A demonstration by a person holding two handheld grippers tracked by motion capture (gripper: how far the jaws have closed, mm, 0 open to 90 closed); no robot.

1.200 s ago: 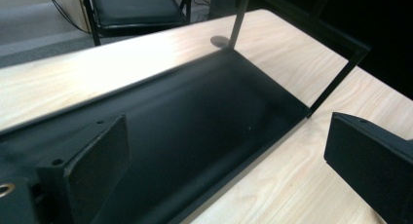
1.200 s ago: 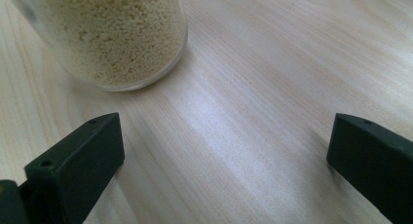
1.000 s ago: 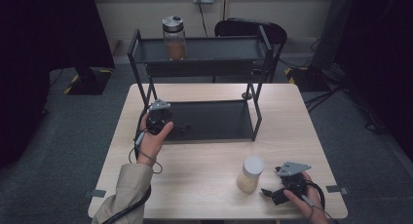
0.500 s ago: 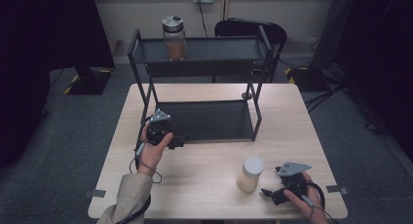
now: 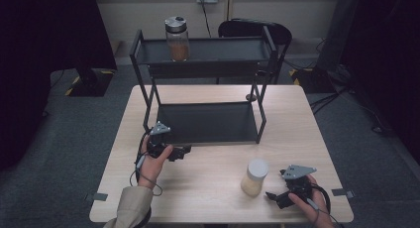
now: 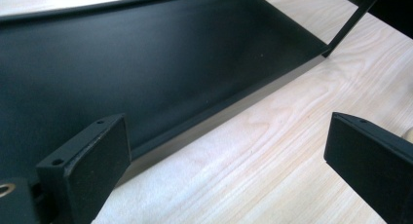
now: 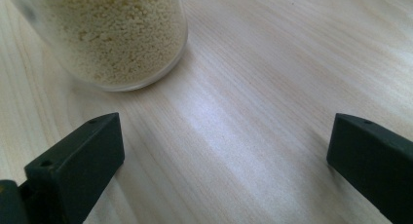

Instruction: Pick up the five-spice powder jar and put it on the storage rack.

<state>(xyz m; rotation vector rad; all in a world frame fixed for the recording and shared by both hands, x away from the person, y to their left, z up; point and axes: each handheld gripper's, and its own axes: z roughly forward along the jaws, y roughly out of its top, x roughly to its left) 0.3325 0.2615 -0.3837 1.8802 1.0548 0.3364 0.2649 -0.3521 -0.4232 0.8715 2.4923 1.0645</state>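
Since a second ago, the left gripper (image 5: 179, 152) has drawn back off the rack's lower shelf (image 5: 208, 123) toward the near edge of the table (image 5: 208, 193) and now lies just in front of that shelf's front lip, near its left post; the right gripper (image 5: 276, 197) and both jars have not moved.

Largest first: the pale wooden table carries a black two-tier metal rack (image 5: 148, 94) set toward its far edge. On the rack's top shelf, at the left end, stands a glass jar of brown grains (image 5: 178, 38) with a metal lid. Near the table's near edge, right of the middle, a lidded jar of pale grains (image 5: 254, 177) stands upright on the bare wood.

In the left gripper view the jaws are spread wide with nothing between them, the lower shelf (image 6: 146, 68) lying just ahead and bare wood beneath. The right gripper rests near the near right corner of the table, just beside the jar of pale grains. In the right gripper view its jaws are likewise spread wide and hold nothing; the jar (image 7: 117, 39) stands just beyond the left jaw, apart from it.
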